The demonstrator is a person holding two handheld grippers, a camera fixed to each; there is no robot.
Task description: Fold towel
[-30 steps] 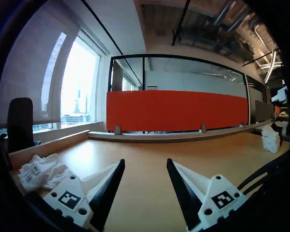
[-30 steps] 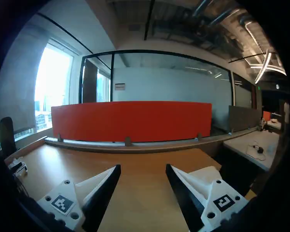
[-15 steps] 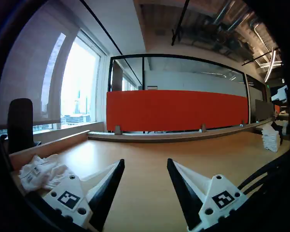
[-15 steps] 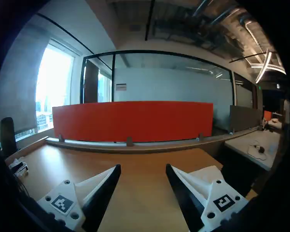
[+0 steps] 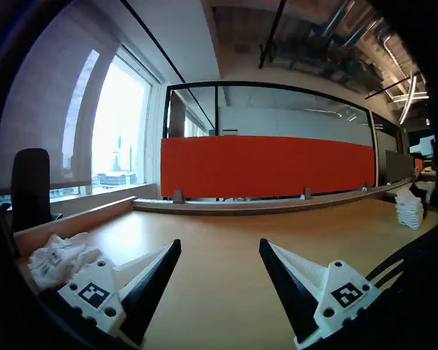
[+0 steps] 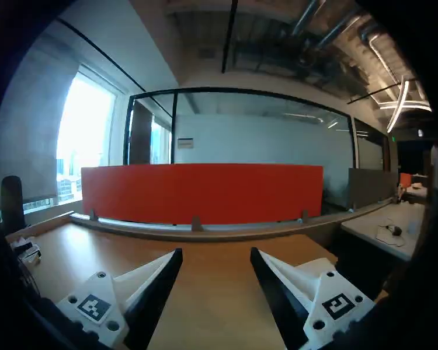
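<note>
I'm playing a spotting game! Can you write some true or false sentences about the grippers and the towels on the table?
1. The left gripper is open and holds nothing. True.
2. The right gripper is squeezing a towel. False: the right gripper is open, with nothing between its fingers.
3. A crumpled white towel lies on the wooden table, left of the left gripper in the left gripper view. True.
4. The divider behind the table is blue. False: the divider is orange-red.
</note>
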